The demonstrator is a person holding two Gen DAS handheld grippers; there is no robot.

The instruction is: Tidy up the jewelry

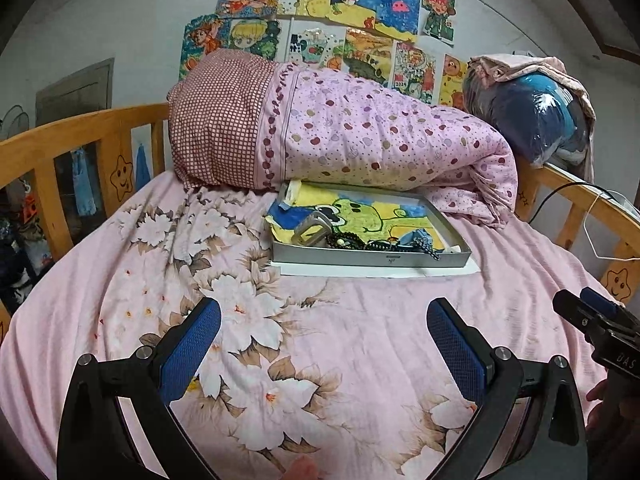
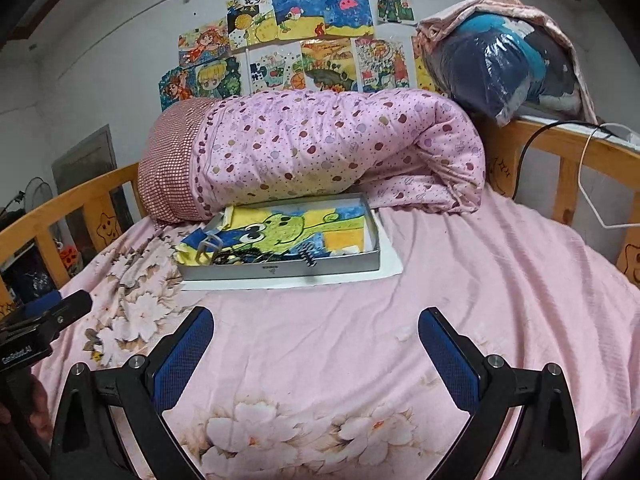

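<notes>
Grey tray (image 1: 372, 259) with beads (image 1: 352, 240) piled at its near edge is seen far ahead on the bed (image 1: 360, 360), both grippers (image 1: 324, 344) (image 2: 316, 348) held spread and empty; one strand should be pinched singly, tangles avoided.

Illumination is soft, even and moderately dim in both wrist views; no source is visible. Shadows are faint. Glare appears only on the plastic-wrapped bundle (image 1: 532, 120). Strong fisheye bending curves the bed rail (image 2: 60, 216), with dark vignetting at the corners. Focus is acceptable centrally, with slight softness toward the edges.
</notes>
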